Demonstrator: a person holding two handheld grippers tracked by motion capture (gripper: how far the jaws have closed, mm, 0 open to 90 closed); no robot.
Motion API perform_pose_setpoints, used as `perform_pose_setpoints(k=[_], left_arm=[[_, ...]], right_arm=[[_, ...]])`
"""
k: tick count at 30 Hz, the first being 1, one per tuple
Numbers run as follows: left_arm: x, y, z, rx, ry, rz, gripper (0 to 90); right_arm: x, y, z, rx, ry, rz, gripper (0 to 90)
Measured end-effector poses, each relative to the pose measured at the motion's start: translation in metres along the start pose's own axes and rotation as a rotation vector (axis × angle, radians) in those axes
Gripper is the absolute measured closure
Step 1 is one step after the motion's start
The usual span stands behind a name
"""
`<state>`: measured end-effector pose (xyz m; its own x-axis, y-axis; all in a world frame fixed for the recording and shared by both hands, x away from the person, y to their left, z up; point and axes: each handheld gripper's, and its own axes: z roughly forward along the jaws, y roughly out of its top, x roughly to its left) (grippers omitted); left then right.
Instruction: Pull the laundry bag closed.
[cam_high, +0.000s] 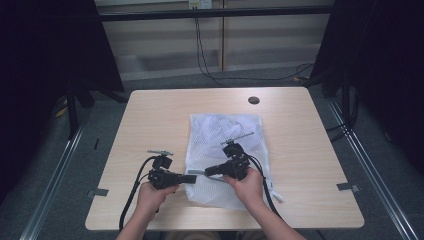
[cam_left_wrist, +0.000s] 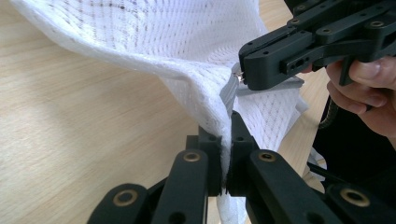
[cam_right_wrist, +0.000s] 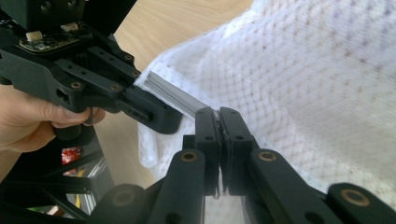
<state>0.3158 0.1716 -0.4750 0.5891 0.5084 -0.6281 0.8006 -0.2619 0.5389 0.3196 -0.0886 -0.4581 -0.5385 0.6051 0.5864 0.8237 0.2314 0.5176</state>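
Observation:
A white mesh bag (cam_high: 225, 135) lies flat on the middle of the wooden table (cam_high: 150, 120). My left gripper (cam_high: 192, 178) meets the bag's near left edge, and the left gripper view has its jaws (cam_left_wrist: 227, 140) shut on a raised fold of the mesh (cam_left_wrist: 163, 32). My right gripper (cam_high: 206, 171) points left, facing it, a short way off. Its jaws (cam_right_wrist: 218, 114) are shut on the bag's grey zipper strip (cam_right_wrist: 173, 93), beside the mesh (cam_right_wrist: 317, 70). The two gripper tips nearly touch, and the left gripper (cam_right_wrist: 159, 116) clamps the same edge.
A round dark hole (cam_high: 253, 100) sits near the table's far edge. Small metal brackets (cam_high: 348, 187) stick out at the table's near sides. Black curtains and stands flank the table, and cables run along the floor behind it.

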Motion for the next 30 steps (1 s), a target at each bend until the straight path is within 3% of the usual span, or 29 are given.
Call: perform_pose_setpoints(k=[30], left_arm=[[-0.0006,-0.0002,0.0013,0.000,-0.006,0.003,88.2]], right_arm=[[-0.0050,-0.0029,-0.0044,0.014,0.013,0.009,87.1]])
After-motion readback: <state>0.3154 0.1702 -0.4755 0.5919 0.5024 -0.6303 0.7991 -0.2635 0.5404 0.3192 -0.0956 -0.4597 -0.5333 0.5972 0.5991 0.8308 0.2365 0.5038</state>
